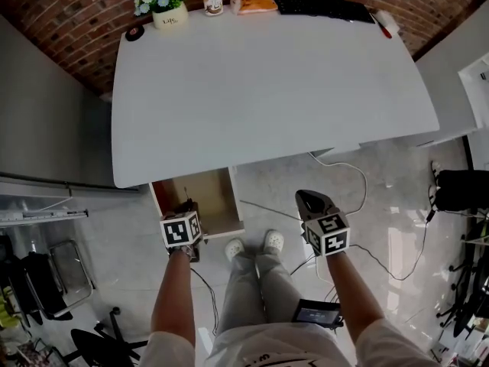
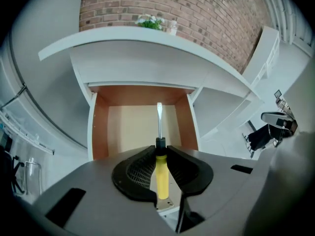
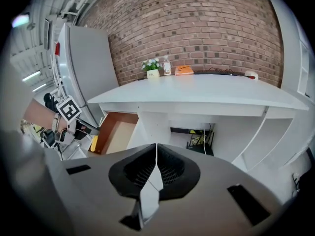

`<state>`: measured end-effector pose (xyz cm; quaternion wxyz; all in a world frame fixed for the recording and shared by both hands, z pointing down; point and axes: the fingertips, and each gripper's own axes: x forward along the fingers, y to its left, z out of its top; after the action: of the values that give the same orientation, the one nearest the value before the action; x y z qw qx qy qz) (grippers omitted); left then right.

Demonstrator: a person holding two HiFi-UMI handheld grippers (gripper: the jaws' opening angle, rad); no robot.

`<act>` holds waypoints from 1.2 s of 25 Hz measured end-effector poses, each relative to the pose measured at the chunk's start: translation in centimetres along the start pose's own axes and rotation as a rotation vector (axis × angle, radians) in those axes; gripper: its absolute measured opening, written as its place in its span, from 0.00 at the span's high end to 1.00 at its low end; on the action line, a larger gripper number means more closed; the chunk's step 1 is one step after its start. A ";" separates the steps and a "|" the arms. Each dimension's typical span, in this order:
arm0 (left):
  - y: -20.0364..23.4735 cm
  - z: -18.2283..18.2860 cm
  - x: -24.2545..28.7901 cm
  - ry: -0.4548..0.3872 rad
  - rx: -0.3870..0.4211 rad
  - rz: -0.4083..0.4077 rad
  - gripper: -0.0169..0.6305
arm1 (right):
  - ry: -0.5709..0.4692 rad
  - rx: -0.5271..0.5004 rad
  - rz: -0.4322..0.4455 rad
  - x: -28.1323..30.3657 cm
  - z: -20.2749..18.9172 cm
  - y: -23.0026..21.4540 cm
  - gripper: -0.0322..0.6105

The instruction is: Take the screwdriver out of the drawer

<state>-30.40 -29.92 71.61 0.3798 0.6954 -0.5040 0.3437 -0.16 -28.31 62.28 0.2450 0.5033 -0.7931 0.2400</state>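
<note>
Our left gripper (image 2: 160,150) squeezing the yellow screwdriver (image 2: 162,177), open drawer (image 2: 133,127) below, our right gripper (image 3: 155,154) pinched together, holding nothing.

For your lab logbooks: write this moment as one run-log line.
left gripper: shut on screwdriver | right gripper: shut, empty | drawer: open

Drawer (image 2: 128,127) in all three views

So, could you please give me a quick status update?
Left tongs shut on screwdriver. Right tongs shut, empty. Screwdriver held above open drawer; nothing seen blocking.
</note>
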 end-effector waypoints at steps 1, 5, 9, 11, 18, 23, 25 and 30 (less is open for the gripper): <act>-0.1 0.3 -0.6 -0.009 0.000 0.001 0.85 | -0.005 -0.006 0.002 -0.4 0.6 0.0 0.92; -0.6 1.7 -3.1 -0.057 -0.003 0.003 0.85 | -0.020 -0.039 0.012 -2.0 2.1 0.2 0.92; -1.2 2.5 -5.8 -0.104 -0.033 -0.002 0.85 | -0.032 -0.055 0.014 -3.9 3.2 0.5 0.92; -1.4 3.1 -7.1 -0.127 -0.031 -0.003 0.85 | -0.047 -0.057 0.012 -4.8 4.0 0.6 0.92; -3.0 4.5 -11.5 -0.205 -0.035 -0.017 0.85 | -0.083 -0.084 0.015 -7.6 6.6 1.2 0.92; -4.0 5.0 -13.9 -0.235 -0.003 -0.019 0.85 | -0.115 -0.100 0.013 -9.3 8.3 1.5 0.92; -4.1 5.6 -14.9 -0.259 0.003 -0.018 0.85 | -0.129 -0.102 0.007 -9.9 8.9 1.5 0.92; -4.2 7.4 -17.7 -0.325 0.045 -0.004 0.85 | -0.174 -0.115 -0.005 -11.5 11.1 1.4 0.92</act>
<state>-30.19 -27.74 52.12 0.2784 0.7510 -0.5496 0.2373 1.26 -26.93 46.38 0.2043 0.5092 -0.8227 0.1489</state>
